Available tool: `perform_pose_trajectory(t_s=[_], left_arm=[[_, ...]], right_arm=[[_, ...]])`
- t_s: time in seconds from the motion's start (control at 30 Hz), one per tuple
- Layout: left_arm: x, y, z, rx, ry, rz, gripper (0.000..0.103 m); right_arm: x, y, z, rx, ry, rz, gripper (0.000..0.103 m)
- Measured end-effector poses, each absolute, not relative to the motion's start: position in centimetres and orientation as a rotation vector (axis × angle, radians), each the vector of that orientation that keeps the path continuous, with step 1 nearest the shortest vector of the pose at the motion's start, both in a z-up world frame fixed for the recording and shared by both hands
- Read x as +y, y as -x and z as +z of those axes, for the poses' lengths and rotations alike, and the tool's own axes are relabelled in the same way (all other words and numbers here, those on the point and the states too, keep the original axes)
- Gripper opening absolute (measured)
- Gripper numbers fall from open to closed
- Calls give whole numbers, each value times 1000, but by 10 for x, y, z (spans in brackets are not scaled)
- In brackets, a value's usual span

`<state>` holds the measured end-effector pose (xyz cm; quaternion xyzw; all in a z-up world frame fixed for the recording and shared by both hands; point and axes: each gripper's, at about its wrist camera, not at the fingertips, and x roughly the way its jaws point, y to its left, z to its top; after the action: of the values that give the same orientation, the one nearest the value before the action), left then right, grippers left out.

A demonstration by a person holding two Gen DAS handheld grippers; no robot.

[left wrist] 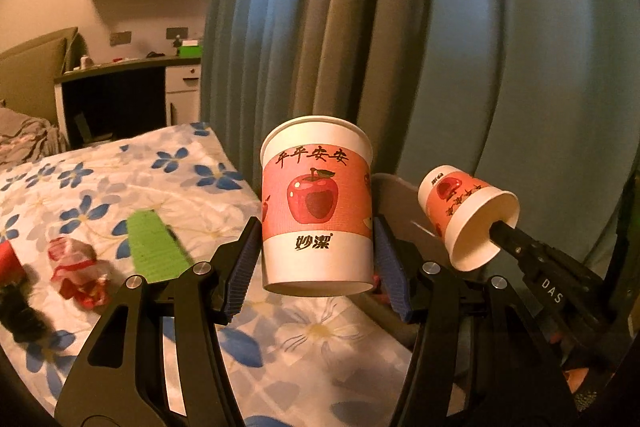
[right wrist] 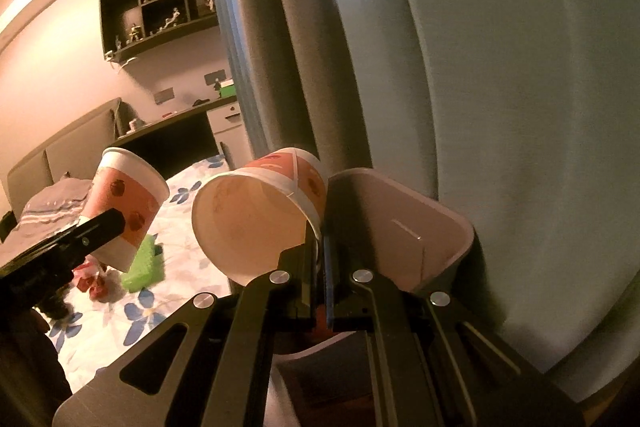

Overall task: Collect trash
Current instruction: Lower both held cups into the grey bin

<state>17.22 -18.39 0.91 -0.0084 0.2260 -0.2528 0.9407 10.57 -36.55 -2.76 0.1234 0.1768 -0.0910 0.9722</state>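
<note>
We count two paper cups: the left gripper (left wrist: 318, 247) grasps the upright cup (left wrist: 317, 207); the right gripper (right wrist: 318, 255) pinches the tipped cup (right wrist: 256, 215) by its rim, above the bin (right wrist: 400, 219). One green wrapper (left wrist: 156, 247) and one red wrapper (left wrist: 78, 271) lie on the bed (left wrist: 160, 187).

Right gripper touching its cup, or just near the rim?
Touching. Right wrist view: the right gripper is shut on the tilted paper cup, pinching its rim wall between the pads.

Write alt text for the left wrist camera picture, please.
The left gripper holds an upright apple-print paper cup above a flowered bedspread. To its right, the right gripper pinches the rim of a second, tilted cup, with blue curtains behind.
</note>
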Motion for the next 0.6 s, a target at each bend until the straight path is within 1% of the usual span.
perform_pose_trajectory(t_s=[0.6], left_arm=[[-222,-194,-8,504,-11,-566,55]], right_arm=[[-386,-119,-36,379,-280,-223,4]])
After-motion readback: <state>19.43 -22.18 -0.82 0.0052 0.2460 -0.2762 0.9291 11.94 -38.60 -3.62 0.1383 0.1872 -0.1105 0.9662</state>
